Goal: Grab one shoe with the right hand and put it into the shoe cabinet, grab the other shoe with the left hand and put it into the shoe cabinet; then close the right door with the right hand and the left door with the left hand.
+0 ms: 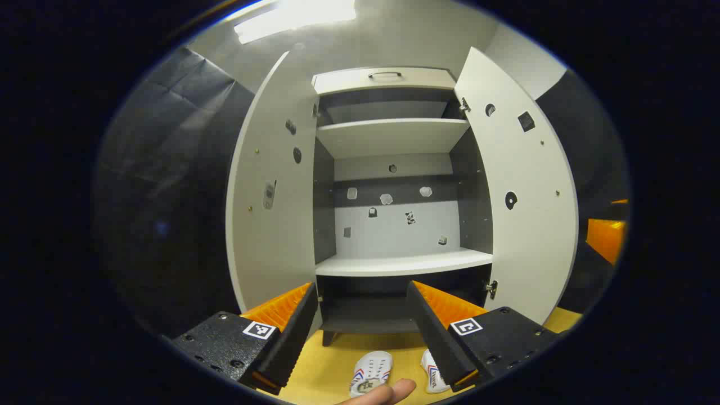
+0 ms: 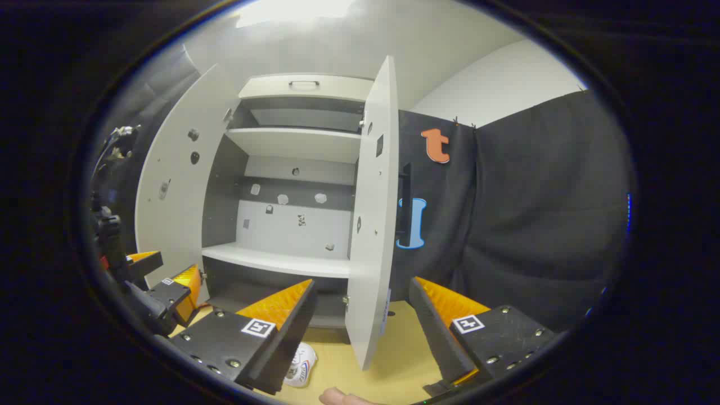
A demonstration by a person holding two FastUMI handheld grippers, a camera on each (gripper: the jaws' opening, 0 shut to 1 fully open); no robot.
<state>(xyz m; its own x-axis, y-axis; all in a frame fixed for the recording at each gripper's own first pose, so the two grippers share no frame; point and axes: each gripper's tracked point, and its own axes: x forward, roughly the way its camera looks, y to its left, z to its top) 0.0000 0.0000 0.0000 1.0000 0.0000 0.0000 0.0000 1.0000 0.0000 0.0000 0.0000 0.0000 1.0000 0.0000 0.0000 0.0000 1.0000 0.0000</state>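
Two white shoes lie on the yellow floor just in front of the shoe cabinet: one shoe below the cabinet's middle, the other shoe beside it, partly behind a finger of the left gripper. Neither is held. Both grippers stand spread wide and empty, hovering short of the cabinet, which I judge to be the start position before any grasp.

In the right gripper view, the right gripper straddles the free edge of the right door; a shoe shows just below its near finger.

Left door and right door are both swung fully outward, so the shelves are open to the front. The middle shelf is bare and offers the widest clearance. Door edges flank the approach closely; the right door's edge is the likelier snag.
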